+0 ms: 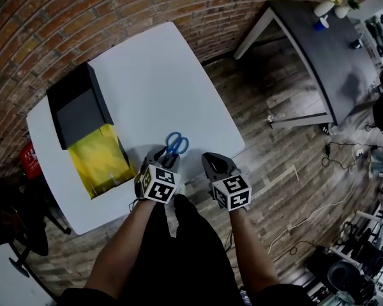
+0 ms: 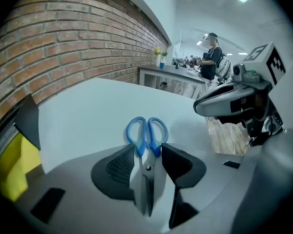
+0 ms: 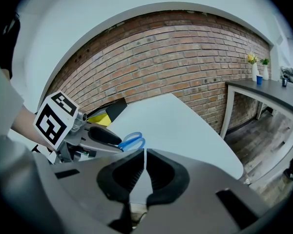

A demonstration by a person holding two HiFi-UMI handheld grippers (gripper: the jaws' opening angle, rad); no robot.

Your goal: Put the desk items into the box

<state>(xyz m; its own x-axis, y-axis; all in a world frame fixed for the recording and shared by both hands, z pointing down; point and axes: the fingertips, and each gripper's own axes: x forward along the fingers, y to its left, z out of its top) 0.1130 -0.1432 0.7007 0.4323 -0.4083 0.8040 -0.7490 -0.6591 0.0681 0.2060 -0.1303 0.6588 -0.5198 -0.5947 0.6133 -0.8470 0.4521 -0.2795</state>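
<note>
Blue-handled scissors [image 1: 175, 143] lie on the white table [image 1: 153, 75] near its front edge. My left gripper [image 1: 166, 155] straddles them. In the left gripper view the scissors [image 2: 147, 135] run between the jaws of the left gripper [image 2: 149, 151], handles pointing away, and thin strips of table show on both sides of the blades. My right gripper [image 1: 214, 161] hovers just right of it, over the table's edge. Its jaws [image 3: 144, 156] meet with nothing between them. A black box [image 1: 92, 132] with a yellow lining lies open on the table's left.
A brick wall [image 1: 179, 5] runs behind the table. At the upper right stands a grey desk [image 1: 332, 50] with small vases. Cables and gear lie on the wood floor [image 1: 287, 171] at the right. A person [image 2: 212, 57] stands far off.
</note>
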